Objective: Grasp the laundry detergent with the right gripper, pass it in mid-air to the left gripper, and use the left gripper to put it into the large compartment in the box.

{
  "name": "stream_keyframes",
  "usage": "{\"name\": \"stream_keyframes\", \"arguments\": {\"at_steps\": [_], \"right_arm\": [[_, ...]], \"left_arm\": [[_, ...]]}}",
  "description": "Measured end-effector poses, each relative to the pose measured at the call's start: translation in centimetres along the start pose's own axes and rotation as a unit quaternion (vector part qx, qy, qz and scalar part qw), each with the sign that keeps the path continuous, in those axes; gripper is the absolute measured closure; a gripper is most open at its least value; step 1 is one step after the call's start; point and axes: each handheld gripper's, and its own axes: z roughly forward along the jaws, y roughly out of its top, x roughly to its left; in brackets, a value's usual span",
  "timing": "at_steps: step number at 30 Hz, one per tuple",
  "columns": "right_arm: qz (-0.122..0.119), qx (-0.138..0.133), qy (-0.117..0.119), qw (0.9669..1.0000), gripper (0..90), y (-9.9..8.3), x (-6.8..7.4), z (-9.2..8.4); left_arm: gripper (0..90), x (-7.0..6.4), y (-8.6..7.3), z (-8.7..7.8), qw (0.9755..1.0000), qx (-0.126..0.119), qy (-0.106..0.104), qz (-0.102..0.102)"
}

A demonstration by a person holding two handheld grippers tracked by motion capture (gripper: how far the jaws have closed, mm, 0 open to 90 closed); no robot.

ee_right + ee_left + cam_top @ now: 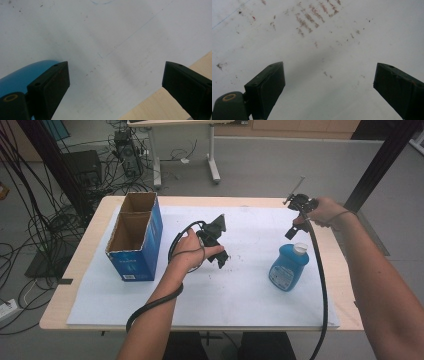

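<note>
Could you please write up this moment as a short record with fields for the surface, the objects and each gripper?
surface: wooden table covered by a white sheet
bottle: blue bottle with a white cap, lying on the sheet, right of middle
box: open blue cardboard box, standing at the left
left gripper: open, nothing between its fingers, over the sheet's middle
right gripper: open, empty, just above the bottle

A paper sheet (240, 290) is spread over most of the table (75, 285). A cardboard box (135, 237) with two open compartments is stood near the sheet's left edge. A soap bottle (288, 266) is laid toward the right edge, well apart from the box, cap toward the far edge.
</note>
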Motion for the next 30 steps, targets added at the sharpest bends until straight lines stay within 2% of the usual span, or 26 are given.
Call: {"name": "stream_keyframes", "arguments": {"at_steps": [9,17,23,27,29,30], "right_arm": [[-0.003,-0.004,0.004,1.0,7.7,-0.3,-0.4,-0.1],[-0.008,-0.002,0.005,1.0,7.6,0.0,-0.6,0.3],[0.0,-0.004,0.005,1.0,7.4,-0.4,-0.9,0.1],[0.011,-0.005,0.001,0.9999,7.3,-0.9,-1.1,-0.2],[0.008,-0.011,0.003,0.9999,7.2,-1.3,-1.3,-0.4],[0.016,-0.011,0.003,0.9998,7.2,-1.4,-1.3,-0.6]], "left_arm": [[10.7,-0.4,0.3,-0.1,1.0,-0.005,-0.003,0.002],[10.4,0.1,0.2,-0.3,1.0,-0.003,-0.006,-0.003],[10.4,0.3,0.3,-0.4,0.9999,-0.008,-0.005,-0.006],[10.3,0.4,0.2,-0.2,1.0,-0.002,-0.004,-0.004],[10.3,0.5,0.2,-0.2,1.0,0.0,-0.003,-0.005],[10.1,0.5,0.1,-0.3,1.0,0.0,-0.003,-0.004]]}}
